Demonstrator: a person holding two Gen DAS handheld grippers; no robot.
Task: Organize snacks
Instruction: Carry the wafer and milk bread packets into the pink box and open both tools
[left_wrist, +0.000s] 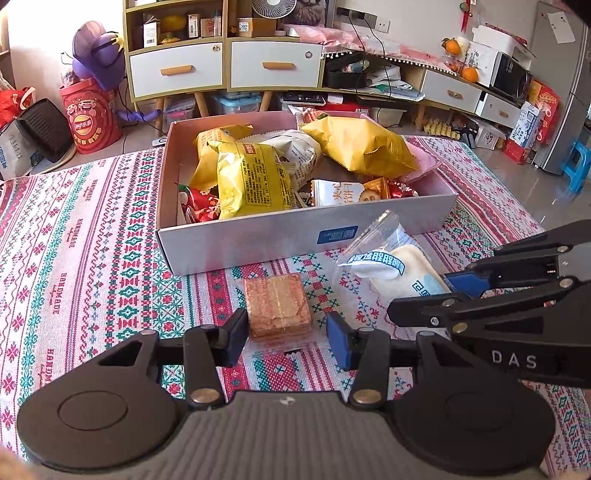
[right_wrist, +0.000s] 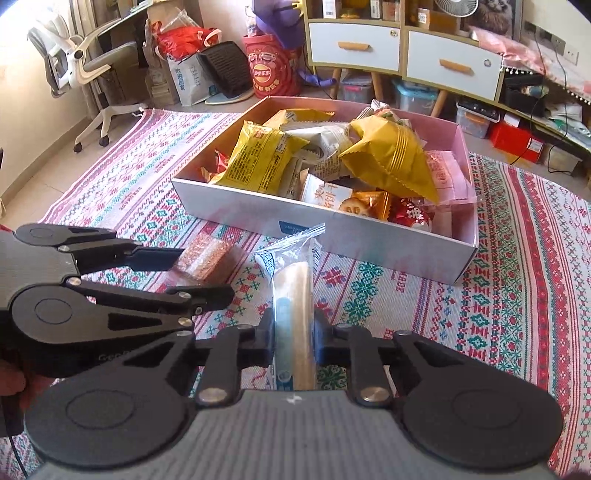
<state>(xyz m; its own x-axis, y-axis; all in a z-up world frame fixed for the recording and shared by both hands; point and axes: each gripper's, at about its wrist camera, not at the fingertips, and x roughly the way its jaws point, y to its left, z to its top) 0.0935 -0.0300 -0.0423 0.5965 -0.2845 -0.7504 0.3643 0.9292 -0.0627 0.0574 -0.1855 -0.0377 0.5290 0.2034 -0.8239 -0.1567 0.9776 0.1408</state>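
A patterned cloth (left_wrist: 92, 229) in red, teal and white covers the table, and a shallow white cardboard box (left_wrist: 258, 236) sits on it in the upper middle of both views, heaped with snack packets: yellow bags (left_wrist: 251, 177), a larger golden bag (left_wrist: 358, 144), a white printed packet and small red and orange wrappers along the near wall. In the lower middle of the left wrist view, the left gripper (left_wrist: 286, 332) is set around a clear-wrapped stack of brown square biscuits (left_wrist: 277, 306) that lies on the cloth just in front of the box; its black left pad rests against the packet's edge, while the blue right pad (left_wrist: 338, 339) appears to stand a little clear of the biscuits, so whether the wrapper is truly pinched cannot be told. To the right in that view lies a clear packet with a pale cream cake and blue lettering (left_wrist: 391, 266), with the right gripper reaching onto its near end. In the right wrist view, lower middle, the right gripper (right_wrist: 294, 338) is closed narrowly on that same packet, which stands on edge between the pads, its crimped top pointing towards the box. No earlier view is given to show any movement. The left gripper's black arms fill the left side of that frame, beside the biscuit stack.
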